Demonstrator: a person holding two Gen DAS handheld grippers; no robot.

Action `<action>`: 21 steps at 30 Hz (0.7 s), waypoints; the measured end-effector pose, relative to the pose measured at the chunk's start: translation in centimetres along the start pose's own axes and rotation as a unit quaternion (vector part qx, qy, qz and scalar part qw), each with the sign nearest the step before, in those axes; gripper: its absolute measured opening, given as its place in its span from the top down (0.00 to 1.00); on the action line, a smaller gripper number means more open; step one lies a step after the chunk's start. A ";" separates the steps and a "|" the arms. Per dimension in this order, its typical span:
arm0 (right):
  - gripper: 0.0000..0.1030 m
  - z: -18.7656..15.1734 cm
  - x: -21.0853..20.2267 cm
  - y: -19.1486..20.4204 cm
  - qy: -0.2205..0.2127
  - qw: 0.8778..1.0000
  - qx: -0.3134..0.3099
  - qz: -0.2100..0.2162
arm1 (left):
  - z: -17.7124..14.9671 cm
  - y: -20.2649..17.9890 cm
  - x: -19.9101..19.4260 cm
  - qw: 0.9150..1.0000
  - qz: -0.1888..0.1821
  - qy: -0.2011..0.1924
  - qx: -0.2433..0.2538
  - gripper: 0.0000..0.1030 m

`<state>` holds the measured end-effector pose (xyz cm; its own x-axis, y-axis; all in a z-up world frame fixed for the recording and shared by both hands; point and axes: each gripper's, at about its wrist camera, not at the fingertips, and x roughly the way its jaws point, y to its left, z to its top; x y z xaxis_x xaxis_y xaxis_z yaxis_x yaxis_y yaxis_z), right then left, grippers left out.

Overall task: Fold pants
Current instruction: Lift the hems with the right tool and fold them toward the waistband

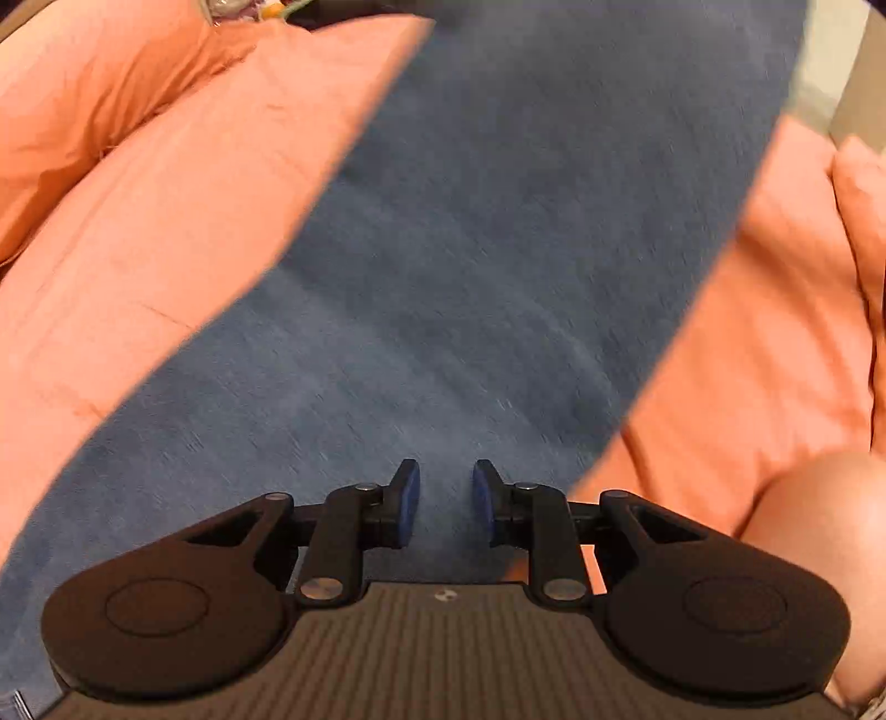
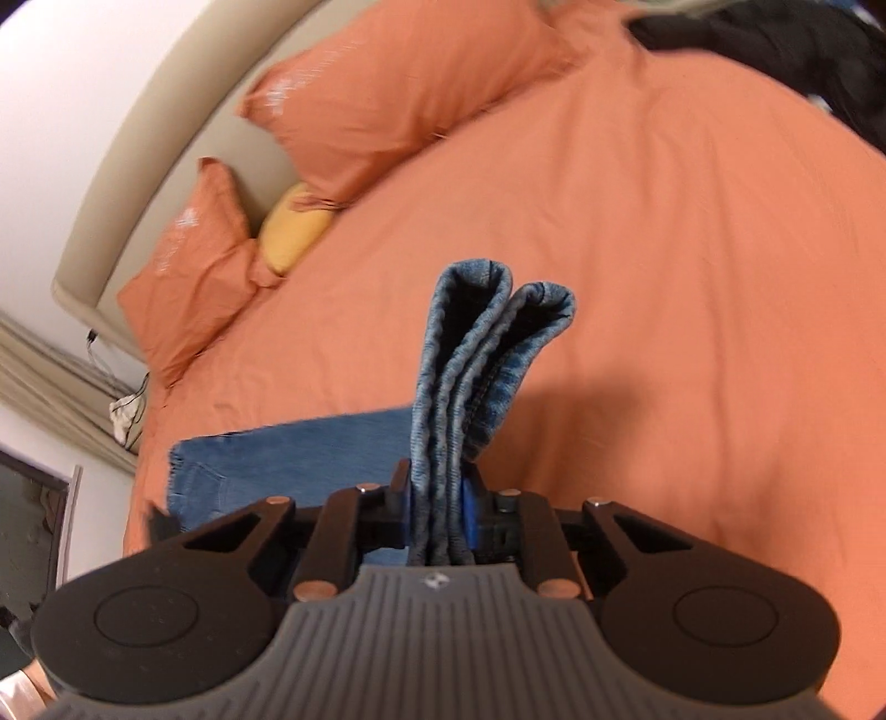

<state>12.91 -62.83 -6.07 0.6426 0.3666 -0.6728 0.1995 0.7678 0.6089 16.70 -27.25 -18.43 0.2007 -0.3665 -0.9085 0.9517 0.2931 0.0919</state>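
Blue denim pants (image 1: 470, 249) lie stretched in a long band across an orange bed sheet (image 1: 166, 249). My left gripper (image 1: 446, 501) hovers just over the denim, its blue pads apart with nothing between them. In the right wrist view my right gripper (image 2: 440, 498) is shut on the two leg hems (image 2: 487, 343), which stand up pressed together beyond the fingers, lifted above the bed. The rest of the pants (image 2: 288, 459) lies flat on the sheet below it.
Two orange pillows (image 2: 398, 94) (image 2: 188, 266) and a yellow cushion (image 2: 293, 232) lean on a beige headboard (image 2: 166, 111). A dark heap of clothing (image 2: 775, 44) lies at the far right of the sheet (image 2: 692, 249). A hand (image 1: 819, 526) shows beside my left gripper.
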 end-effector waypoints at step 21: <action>0.88 0.1 14.5 26.6 0.058 0.995 -0.083 0.013 | -10.4 9.2 -11.4 0.981 0.148 -0.028 -0.122 0.72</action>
<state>27.62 -37.11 0.42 0.5544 0.4384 -0.7074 0.0528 0.8298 0.5556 20.70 -11.21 -11.43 0.4792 -0.2798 -0.8319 0.7671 0.5941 0.2420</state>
